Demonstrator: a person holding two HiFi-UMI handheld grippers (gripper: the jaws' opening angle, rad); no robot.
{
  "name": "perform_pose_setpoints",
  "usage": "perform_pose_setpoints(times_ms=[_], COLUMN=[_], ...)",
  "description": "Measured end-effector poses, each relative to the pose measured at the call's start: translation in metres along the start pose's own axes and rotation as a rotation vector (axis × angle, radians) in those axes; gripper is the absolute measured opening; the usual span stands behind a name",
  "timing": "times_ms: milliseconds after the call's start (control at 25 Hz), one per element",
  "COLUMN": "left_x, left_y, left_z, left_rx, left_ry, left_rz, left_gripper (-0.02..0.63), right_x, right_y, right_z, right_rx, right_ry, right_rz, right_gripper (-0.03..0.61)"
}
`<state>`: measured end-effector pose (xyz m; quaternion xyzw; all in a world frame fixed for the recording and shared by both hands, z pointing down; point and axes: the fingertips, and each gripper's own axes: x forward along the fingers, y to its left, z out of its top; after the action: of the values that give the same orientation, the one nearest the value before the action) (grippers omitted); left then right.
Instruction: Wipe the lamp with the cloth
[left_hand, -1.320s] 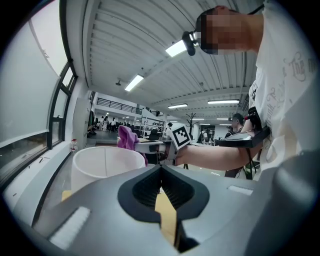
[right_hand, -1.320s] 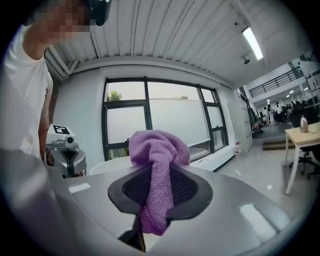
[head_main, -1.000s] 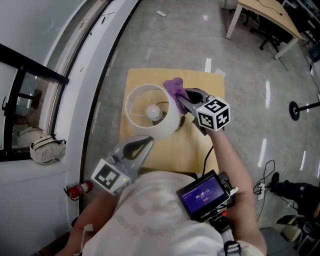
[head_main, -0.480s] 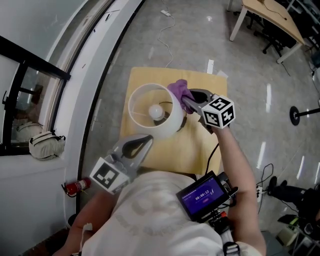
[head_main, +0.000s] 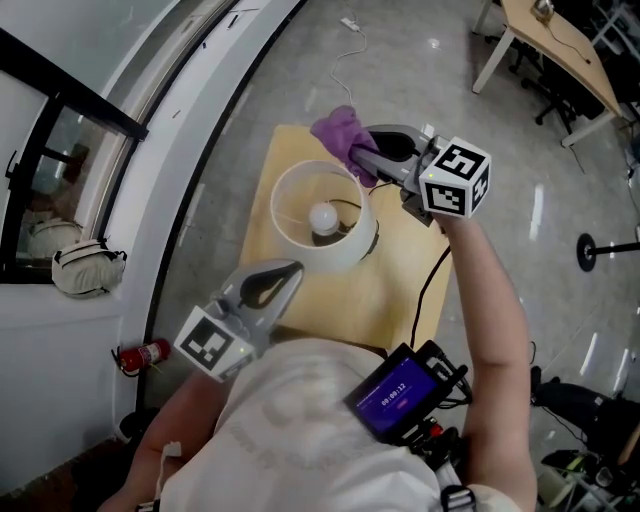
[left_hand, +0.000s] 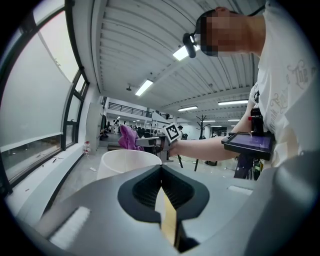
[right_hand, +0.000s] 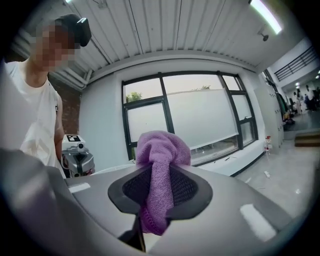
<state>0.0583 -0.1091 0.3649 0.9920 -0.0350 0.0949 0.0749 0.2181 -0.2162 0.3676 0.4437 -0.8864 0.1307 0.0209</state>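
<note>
The pale wooden square surface (head_main: 400, 290) carried the white lamp with a round open shade (head_main: 350, 250), which stood toward its left side with the bulb facing up. The left gripper (head_main: 290, 270) hung just short of the shade's near side, its fingers pressed together on nothing, probably ready to steady the lamp. The right gripper (head_main: 360, 157) was held above the shade's far rim, its fingers pinching the bunched purple cloth (head_main: 336, 130). The cloth stood clear of the lamp, likely between strokes.

The cloth (head_main: 338, 130) is purple, the lamp (head_main: 340, 254) white, the table (head_main: 395, 290) pale yellow wood. The left gripper (head_main: 296, 266) and right gripper (head_main: 357, 152) are grey, with black-and-white marker squares.
</note>
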Motion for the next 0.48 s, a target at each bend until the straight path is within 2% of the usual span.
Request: perform_pose_setpoints(times_ms=[120, 200, 280, 480], left_x=[-0.005, -0.008, -0.011, -0.014], left_y=[0.006, 0.017, 0.024, 0.029], left_z=[0.0, 0.001, 0.0, 0.0], left_rx=[-0.039, 0.002, 0.017, -0.007], left_ry=[0.03, 0.006, -0.006, 0.001], left_rz=[0.026, 0.044, 0.059, 0.075], left_gripper=[0.0, 0.0, 0.0, 0.0], right_x=[0.012, 0.014, 0.015, 0.016], right_y=[-0.006, -0.015, -0.024, -0.04], right_z=[-0.02, -0.03, -0.046, -0.094], right_rx=[0.031, 0.065, 0.096, 0.192], right_ry=[0.04, 0.046, 0.068, 0.144], right_rz=[0.044, 0.055, 0.052, 0.024], right_gripper=[0.1, 0.099, 0.1, 0.099])
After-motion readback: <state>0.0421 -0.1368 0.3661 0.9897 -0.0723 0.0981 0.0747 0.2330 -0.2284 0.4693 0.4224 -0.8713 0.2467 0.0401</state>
